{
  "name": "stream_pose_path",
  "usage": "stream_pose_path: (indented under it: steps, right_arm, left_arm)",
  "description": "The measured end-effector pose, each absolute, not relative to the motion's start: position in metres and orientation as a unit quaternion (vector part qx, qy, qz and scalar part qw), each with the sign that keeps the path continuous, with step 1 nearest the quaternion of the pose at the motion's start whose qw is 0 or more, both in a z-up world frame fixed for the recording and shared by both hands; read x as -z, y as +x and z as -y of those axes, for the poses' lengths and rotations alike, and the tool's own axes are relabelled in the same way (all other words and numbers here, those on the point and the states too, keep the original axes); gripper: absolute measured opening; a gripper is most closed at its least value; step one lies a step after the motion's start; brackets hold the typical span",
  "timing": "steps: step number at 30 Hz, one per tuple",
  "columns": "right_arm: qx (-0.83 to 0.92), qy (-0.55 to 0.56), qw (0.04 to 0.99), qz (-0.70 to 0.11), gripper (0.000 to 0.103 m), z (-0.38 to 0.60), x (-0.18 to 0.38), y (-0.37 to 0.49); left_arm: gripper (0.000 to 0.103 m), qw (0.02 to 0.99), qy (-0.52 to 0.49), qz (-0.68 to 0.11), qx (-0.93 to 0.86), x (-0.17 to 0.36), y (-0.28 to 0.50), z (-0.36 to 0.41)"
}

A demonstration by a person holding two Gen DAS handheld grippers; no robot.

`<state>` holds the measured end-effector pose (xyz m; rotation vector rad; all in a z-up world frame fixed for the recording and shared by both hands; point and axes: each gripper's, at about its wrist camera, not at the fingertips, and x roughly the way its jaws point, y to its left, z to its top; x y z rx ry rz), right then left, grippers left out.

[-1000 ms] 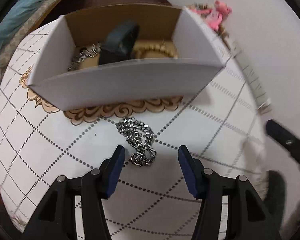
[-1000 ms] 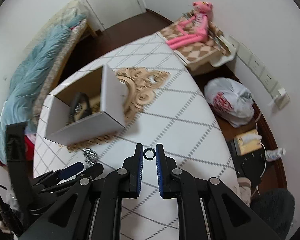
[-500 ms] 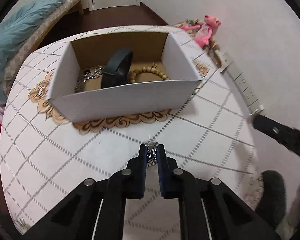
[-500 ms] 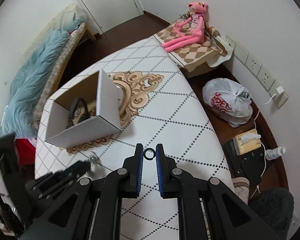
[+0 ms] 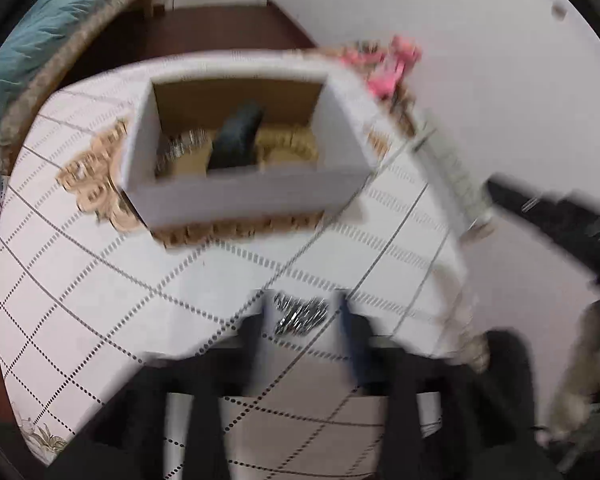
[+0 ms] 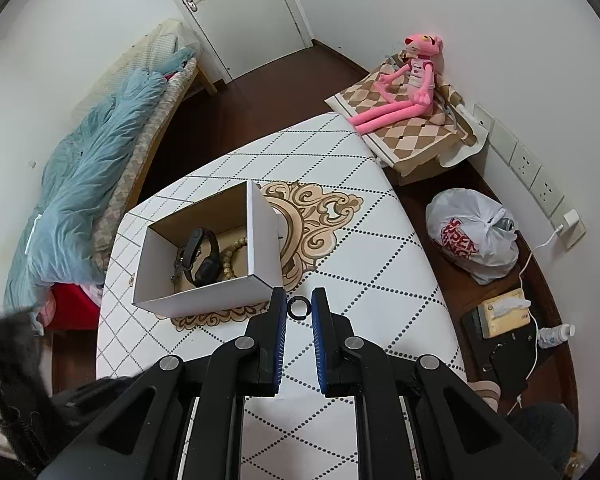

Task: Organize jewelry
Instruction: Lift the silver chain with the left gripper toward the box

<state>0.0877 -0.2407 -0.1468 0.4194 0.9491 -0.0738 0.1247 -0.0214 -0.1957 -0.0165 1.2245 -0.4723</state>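
Note:
The left wrist view is motion-blurred. My left gripper (image 5: 302, 314) holds a silver chain (image 5: 300, 314) between its fingers above the white table (image 5: 100, 288); the jaws look a little apart around it. Ahead stands the open cardboard box (image 5: 244, 196) with a black watch (image 5: 236, 140), wooden beads (image 5: 288, 146) and another silver chain (image 5: 180, 148) inside. My right gripper (image 6: 299, 308) is shut on a small black ring (image 6: 299, 307), held above the table just right of the box (image 6: 204, 292).
A pink plush toy (image 6: 412, 80) sits on a checked cushion past the table's far right corner. A white plastic bag (image 6: 472, 232) and a tissue box (image 6: 500, 316) lie on the floor at right. A bed with a blue duvet (image 6: 88, 184) is at left.
My left gripper closed on the silver chain and lifted it off the table, then moved fast. My right gripper rose with the black ring and moved nearer the box.

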Motion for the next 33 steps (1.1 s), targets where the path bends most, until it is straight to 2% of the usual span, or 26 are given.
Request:
stream_pose_path:
  steps: [1, 5, 8, 9, 10, 13, 14, 15, 22, 33]
  right_arm:
    - [0.038, 0.201, 0.867, -0.455, 0.013, 0.242, 0.149, 0.086]
    - [0.05, 0.206, 0.858, -0.467, 0.013, 0.248, 0.162, 0.079]
    - [0.059, 0.208, 0.854, -0.474, 0.013, 0.253, 0.17, 0.074]
    - [0.063, 0.208, 0.852, -0.476, 0.013, 0.256, 0.173, 0.073]
    - [0.065, 0.208, 0.851, -0.477, 0.013, 0.258, 0.174, 0.072]
    - [0.068, 0.209, 0.849, -0.48, 0.013, 0.262, 0.177, 0.07]
    - [0.068, 0.209, 0.85, -0.479, 0.013, 0.262, 0.176, 0.07]
    - [0.067, 0.208, 0.851, -0.477, 0.013, 0.263, 0.175, 0.071]
    - [0.046, 0.213, 0.86, -0.461, 0.013, 0.258, 0.156, 0.08]
    - [0.007, 0.215, 0.867, -0.45, 0.013, 0.24, 0.133, 0.101]
  left_arm:
    - [0.056, 0.787, -0.004, -0.576, 0.222, 0.207, 0.124, 0.027]
    - [0.056, 0.77, 0.047, -0.597, 0.22, 0.24, 0.12, 0.052]
    - [0.054, 0.793, 0.098, -0.561, 0.215, 0.241, 0.113, 0.069]
    - [0.044, 0.804, 0.105, -0.547, 0.211, 0.241, 0.111, 0.072]
    - [0.022, 0.812, 0.113, -0.535, 0.203, 0.241, 0.11, 0.073]
    - [0.019, 0.812, 0.076, -0.539, 0.209, 0.24, 0.114, 0.065]
    - [0.01, 0.812, 0.056, -0.541, 0.213, 0.237, 0.116, 0.059]
    - [0.005, 0.811, 0.045, -0.542, 0.214, 0.233, 0.117, 0.055]
    - [0.005, 0.826, -0.038, -0.518, 0.218, 0.186, 0.118, 0.017]
    - [0.005, 0.845, -0.074, -0.479, 0.228, 0.122, 0.141, -0.012]
